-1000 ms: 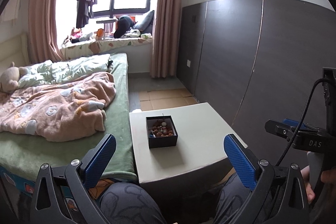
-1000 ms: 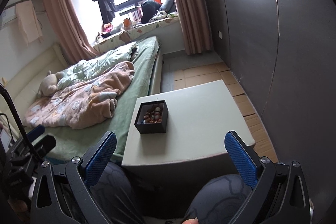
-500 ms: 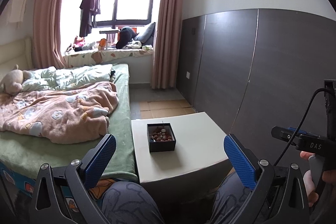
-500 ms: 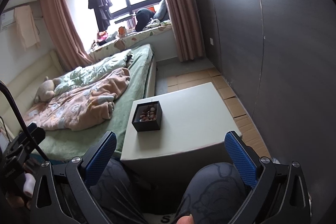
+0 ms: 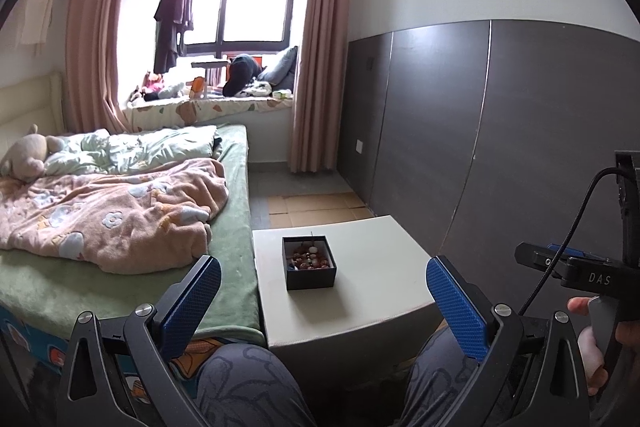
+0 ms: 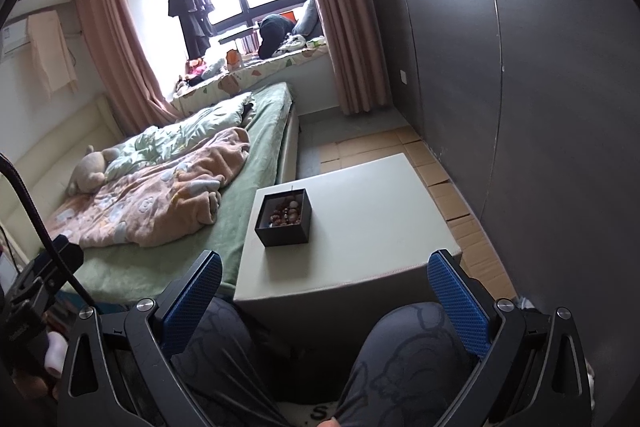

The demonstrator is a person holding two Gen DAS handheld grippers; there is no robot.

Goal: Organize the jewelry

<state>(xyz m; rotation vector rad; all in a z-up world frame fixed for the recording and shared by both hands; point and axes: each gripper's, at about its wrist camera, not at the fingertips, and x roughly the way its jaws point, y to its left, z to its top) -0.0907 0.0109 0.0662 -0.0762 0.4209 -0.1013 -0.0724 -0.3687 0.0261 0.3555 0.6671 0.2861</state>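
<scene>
Jewelry lies heaped in a small black box near the table's left edge: light, loose, slippery beads, best pinched singly. Left gripper and right gripper gape wide, empty.

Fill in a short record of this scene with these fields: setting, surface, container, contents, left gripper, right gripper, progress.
setting: bedroom, bed beside a low table
surface: pale table, touching the bed's edge
container: black box, open, near the table's bed side
contents: small beads, mostly brown and red, too small to tell apart
left gripper: left gripper open, holding nothing, short of the box
right gripper: right gripper open, holding nothing, above the knees
progress: nothing taken out of the box yet
</scene>
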